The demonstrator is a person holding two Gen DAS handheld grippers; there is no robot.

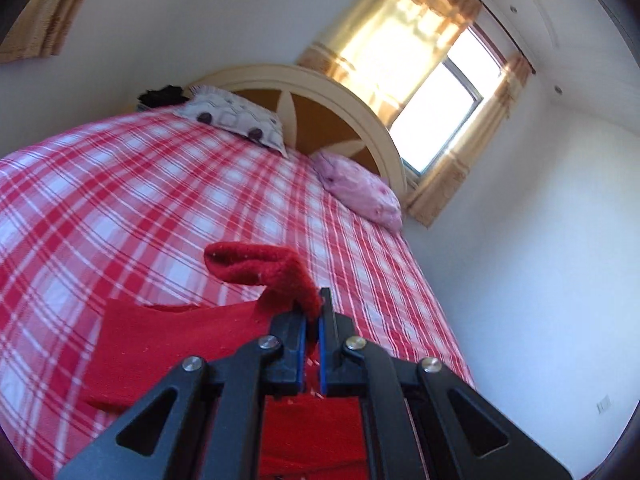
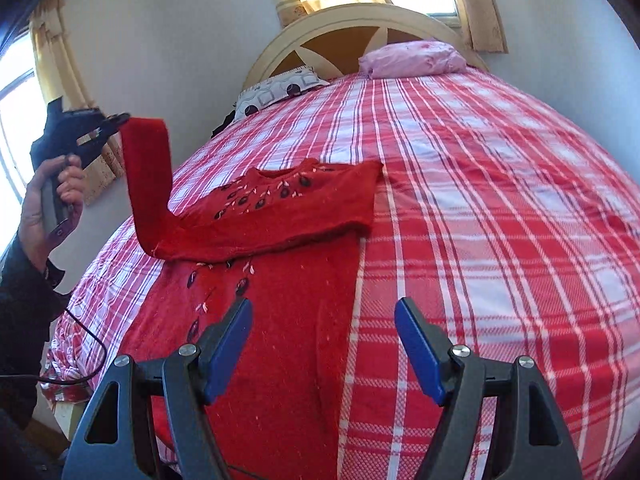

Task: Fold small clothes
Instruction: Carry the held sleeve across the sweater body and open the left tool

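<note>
A small red sweater (image 2: 280,320) with dark and pale embroidery lies on the plaid bed, its upper part folded over the body. My left gripper (image 1: 313,314) is shut on the end of the red sleeve (image 1: 260,268) and holds it up off the bed. In the right wrist view the left gripper (image 2: 116,120) is at the left, lifting the sleeve (image 2: 148,184) upright above the sweater's left side. My right gripper (image 2: 323,316) is open and empty, low over the sweater's right edge and the sheet.
The bed has a red and white plaid sheet (image 2: 500,220). A patterned pillow (image 2: 280,90) and a pink pillow (image 2: 412,58) lie by the cream headboard (image 2: 352,20). A curtained window (image 1: 436,92) and a white wall are to the right.
</note>
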